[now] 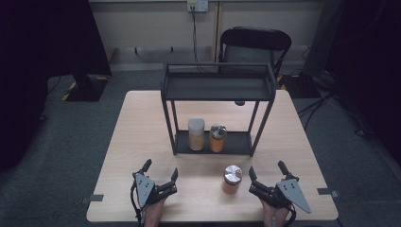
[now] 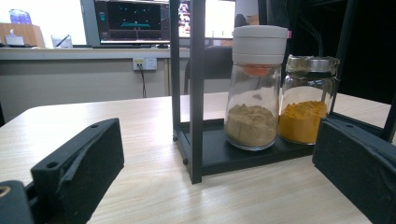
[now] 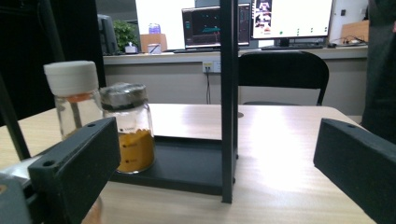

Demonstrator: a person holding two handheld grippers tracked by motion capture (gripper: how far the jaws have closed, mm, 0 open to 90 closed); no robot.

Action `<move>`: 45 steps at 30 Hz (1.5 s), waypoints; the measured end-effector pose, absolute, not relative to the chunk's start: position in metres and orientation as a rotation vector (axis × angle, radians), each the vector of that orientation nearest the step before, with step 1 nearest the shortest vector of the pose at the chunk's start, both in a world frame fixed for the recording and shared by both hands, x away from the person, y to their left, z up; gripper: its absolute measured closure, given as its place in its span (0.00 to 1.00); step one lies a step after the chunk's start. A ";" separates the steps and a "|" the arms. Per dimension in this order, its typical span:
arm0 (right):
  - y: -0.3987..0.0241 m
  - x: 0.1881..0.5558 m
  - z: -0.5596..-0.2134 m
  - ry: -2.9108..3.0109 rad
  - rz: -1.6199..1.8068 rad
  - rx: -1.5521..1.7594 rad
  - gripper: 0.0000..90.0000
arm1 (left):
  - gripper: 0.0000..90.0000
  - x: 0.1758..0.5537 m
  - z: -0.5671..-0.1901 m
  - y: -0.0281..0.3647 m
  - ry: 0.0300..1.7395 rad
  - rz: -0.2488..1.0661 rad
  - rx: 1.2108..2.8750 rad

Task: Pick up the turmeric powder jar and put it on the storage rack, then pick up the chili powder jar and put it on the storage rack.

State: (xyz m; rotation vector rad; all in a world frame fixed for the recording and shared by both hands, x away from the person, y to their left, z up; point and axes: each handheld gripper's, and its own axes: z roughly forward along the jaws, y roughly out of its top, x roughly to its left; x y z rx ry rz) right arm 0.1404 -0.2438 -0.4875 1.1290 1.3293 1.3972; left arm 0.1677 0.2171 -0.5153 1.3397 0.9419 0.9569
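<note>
Two jars already sit on the rack's (image 1: 213, 143) bottom shelf, so my right gripper (image 1: 266, 178) waits spread wide, empty, with the loose orange jar (image 1: 231, 179) at its nine o'clock.

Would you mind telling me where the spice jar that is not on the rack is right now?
In the high view, the silver-lidded jar stands on the table in front of the black rack, just left of the open right gripper.
</note>
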 end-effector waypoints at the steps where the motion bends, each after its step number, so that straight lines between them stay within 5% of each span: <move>1: -0.243 0.141 -0.488 1.330 1.393 1.133 0.00 | 0.02 0.168 -0.515 0.217 0.943 0.957 1.340; 45: -0.251 0.151 -0.498 1.354 1.434 1.184 0.00 | 0.02 0.168 -0.515 0.217 0.945 0.959 1.339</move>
